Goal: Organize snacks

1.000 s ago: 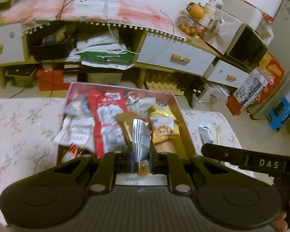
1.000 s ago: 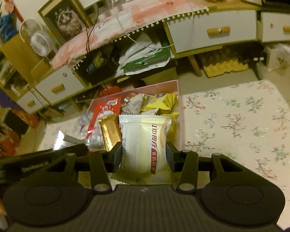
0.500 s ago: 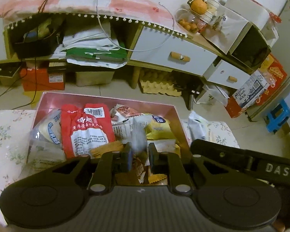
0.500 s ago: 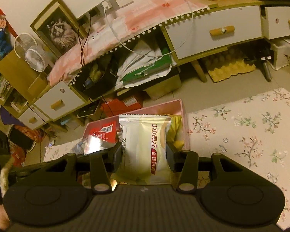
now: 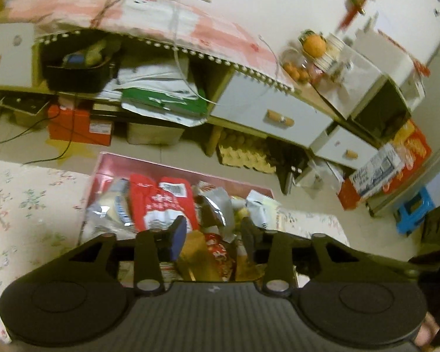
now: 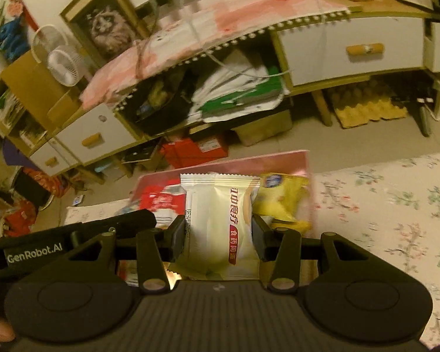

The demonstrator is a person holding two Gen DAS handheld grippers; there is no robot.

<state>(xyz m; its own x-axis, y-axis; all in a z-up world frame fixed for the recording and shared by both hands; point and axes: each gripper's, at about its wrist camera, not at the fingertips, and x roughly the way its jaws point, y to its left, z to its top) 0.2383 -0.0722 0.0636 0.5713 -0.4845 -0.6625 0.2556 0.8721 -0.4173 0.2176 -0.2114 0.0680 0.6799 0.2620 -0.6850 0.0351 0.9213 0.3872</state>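
A pink box (image 5: 108, 161) full of snack packets lies on the flowered cloth; it also shows in the right wrist view (image 6: 278, 158). In it lie a red packet (image 5: 161, 202), a silver packet (image 5: 217, 208) and a yellow packet (image 6: 281, 199). My left gripper (image 5: 212, 234) is open and empty just above the box's near part. My right gripper (image 6: 218, 234) is shut on a white wrapped cake (image 6: 220, 223) with red writing, held above the box's right side. The left gripper's body (image 6: 73, 243) shows at the left of the right wrist view.
The flowered cloth (image 6: 396, 205) spreads right of the box and also left of it (image 5: 29, 205). Beyond the table's far edge stand a low cabinet with white drawers (image 5: 267, 111), red boxes (image 5: 79, 126) and egg trays (image 6: 369, 111) on the floor.
My left gripper opened and let go of the silver packet, which now lies in the box. My right gripper, still holding the white cake, moved over the box.
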